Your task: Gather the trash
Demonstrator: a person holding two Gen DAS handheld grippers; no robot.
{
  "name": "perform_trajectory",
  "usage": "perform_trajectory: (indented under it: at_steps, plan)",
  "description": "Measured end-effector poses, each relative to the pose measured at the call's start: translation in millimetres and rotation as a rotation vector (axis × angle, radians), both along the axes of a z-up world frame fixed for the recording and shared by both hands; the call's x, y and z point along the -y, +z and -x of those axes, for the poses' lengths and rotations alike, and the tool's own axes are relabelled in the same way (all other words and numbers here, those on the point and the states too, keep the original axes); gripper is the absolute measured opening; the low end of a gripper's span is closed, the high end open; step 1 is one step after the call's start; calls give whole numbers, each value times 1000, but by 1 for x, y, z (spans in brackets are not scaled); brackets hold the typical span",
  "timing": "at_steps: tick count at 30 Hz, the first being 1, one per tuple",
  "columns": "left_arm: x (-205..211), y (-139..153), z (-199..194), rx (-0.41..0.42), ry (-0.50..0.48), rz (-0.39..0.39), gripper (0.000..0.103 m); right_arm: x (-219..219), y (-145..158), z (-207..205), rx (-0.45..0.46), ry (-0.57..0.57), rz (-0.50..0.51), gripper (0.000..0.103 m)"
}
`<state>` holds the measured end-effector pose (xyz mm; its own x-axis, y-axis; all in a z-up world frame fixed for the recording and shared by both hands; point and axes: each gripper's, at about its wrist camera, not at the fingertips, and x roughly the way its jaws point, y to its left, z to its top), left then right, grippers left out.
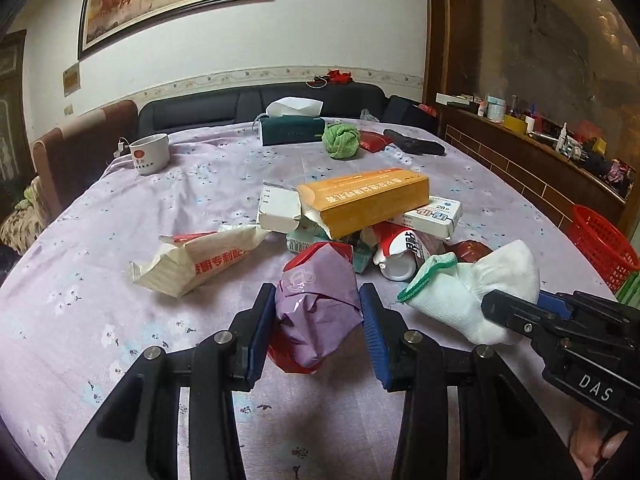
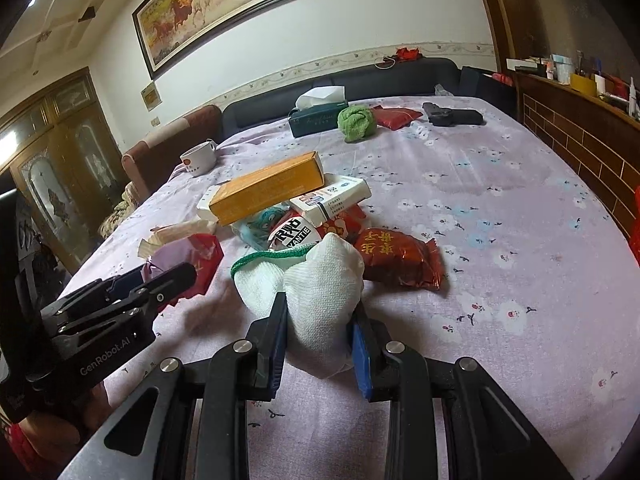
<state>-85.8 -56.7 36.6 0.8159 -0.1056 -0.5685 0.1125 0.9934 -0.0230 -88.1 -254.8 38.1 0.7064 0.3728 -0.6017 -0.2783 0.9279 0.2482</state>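
Observation:
My left gripper is shut on a crumpled purple and red wrapper at the table's near side; it also shows in the right wrist view. My right gripper is shut on a white sock with a green cuff, also seen in the left wrist view. Behind them lies a trash pile: an orange box, a white pill box, a crushed can, a torn cream packet and a red snack bag.
A mug, a green tissue box, a green cloth ball, a red pouch and a black item lie at the far side of the purple tablecloth. A red basket stands right of the table.

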Motion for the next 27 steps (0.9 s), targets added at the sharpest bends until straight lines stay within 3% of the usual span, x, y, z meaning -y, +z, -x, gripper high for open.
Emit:
perform_trajectory:
  at_steps: [27]
  plan:
    - [0,-2,-3,-16,8,0,41,-5,-1,3,16,5,22,31]
